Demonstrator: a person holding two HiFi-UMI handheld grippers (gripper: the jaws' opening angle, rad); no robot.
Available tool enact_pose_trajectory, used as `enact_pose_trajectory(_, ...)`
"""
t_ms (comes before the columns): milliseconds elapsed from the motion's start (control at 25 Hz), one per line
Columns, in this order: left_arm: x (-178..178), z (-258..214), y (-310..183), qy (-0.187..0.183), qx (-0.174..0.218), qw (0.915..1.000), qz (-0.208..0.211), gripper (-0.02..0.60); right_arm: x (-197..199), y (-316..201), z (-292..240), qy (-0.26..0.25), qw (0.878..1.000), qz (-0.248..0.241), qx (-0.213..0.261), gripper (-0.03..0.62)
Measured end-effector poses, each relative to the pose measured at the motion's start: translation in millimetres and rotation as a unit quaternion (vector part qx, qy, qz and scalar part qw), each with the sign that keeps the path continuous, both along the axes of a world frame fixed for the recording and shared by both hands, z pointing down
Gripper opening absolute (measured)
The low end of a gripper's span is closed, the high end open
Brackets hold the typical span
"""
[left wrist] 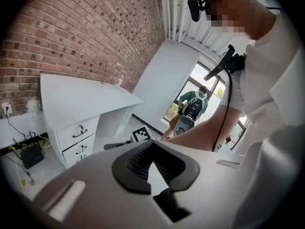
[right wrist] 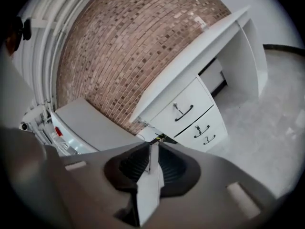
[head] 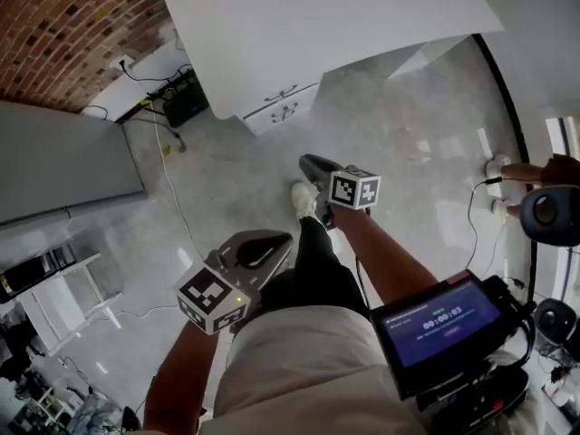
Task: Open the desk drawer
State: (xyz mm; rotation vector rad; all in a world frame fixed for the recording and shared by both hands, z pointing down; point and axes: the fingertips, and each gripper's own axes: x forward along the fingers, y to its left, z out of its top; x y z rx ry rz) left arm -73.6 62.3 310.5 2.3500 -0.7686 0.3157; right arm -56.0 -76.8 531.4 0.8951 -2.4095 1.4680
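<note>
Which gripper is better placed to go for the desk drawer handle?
Probably the right. The right gripper sits farther forward toward the desk drawers, and its own view faces them; the left gripper hangs back, drawers off to its side.

Head camera looks steeply down, the white desk well off at twelve o'clock. Both gripper cameras share it: nine o'clock for left, two o'clock for right.

Desk partly out of frame
</note>
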Motion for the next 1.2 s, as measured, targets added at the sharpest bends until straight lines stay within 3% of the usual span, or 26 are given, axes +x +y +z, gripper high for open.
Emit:
enact_pose_trajectory(280,26.8,31.1,-79.1,0.008,-0.03,0.9994,0.015,0.005,-3.6,-99.4,78.9,-0.068,0.993,0.063,-0.067,0.046)
enact_pose_trajectory(480,39.0,33.8,-116.8,0.019,-0.029,0.9991,0.025,0.006,-14.2,-148.8,120.7,-0.115,0.983,0.106,-0.1,0.046)
enact_pose_trajectory(640,40.8,48.7,-131.1,0.018,-0.04,0.9987,0.026,0.005,-23.8,-175.5,145.7,-0.152,0.972,0.136,-0.119,0.057)
enact_pose_trajectory(1200,45.8,81.5,-152.0,0.01,-0.067,0.9973,0.03,0.006,-46.2,-230.1,181.1,-0.233,0.949,0.166,-0.132,0.066)
